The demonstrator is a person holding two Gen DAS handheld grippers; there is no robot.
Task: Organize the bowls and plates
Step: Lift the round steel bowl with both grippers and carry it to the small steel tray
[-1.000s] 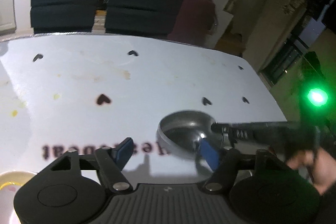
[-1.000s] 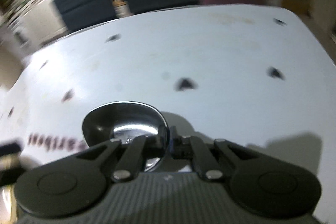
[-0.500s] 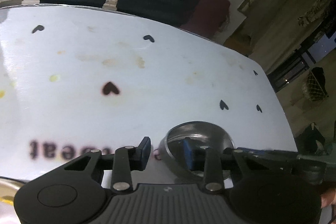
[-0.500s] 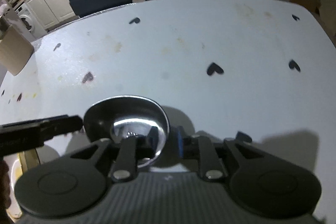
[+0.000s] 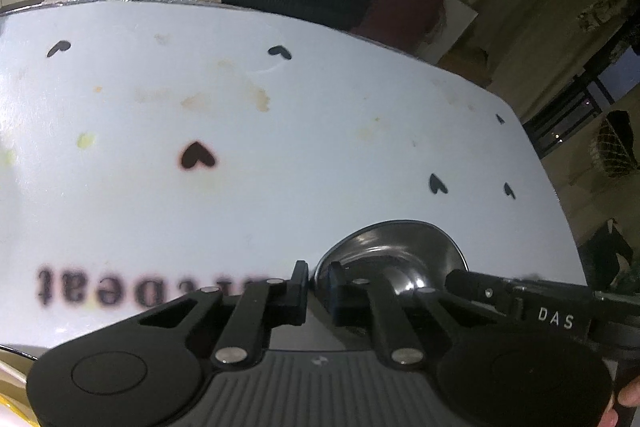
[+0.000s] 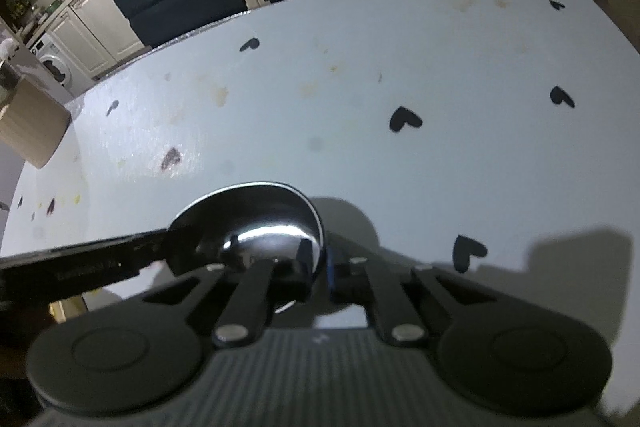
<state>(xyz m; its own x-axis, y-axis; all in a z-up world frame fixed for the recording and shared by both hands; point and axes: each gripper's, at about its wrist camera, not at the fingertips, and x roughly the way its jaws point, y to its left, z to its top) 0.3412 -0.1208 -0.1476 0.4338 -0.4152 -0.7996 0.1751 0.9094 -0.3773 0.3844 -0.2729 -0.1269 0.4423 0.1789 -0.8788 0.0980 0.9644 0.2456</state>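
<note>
Left to right across the left wrist view: printed black lettering (image 5: 132, 291) on the white table (image 5: 320, 155) sits just left of the left gripper (image 5: 318, 287). That gripper is clamped on the near-left rim of the steel bowl (image 5: 400, 251), 1 finger outside the wall, 1 inside. The bowl is immediately ahead of the fingers, resting on the table near the gripper's right-hand edge of it. Further right, the other tool's black arm marked DAS (image 5: 520, 303) reaches in to the bowl's right rim. At the bottom left corner a pale, yellow-edged dish (image 5: 12, 395) peeks in behind the gripper body, too cropped to identify. In the right wrist view, left to right: a tan box (image 6: 32, 131) far off to the left, then the left gripper's arm coming in at the bowl's left rim, then the bowl (image 6: 256, 223) directly ahead, then the right gripper (image 6: 318, 263) pinched on the bowl's near-right rim, again 1 finger in, 1 out. Black hearts (image 6: 404, 119) dot the bare table ahead and to the right. Judgement: 2 grips on opposite rims suit a thin, slippery, shallow bowl; a single rim pinch would let it pivot. Likely step: lifting or carrying the bowl level toward the other dishes. Whether it has left the table I cannot tell. Risk: uneven pull tilting it out of 1 pinch.
</note>
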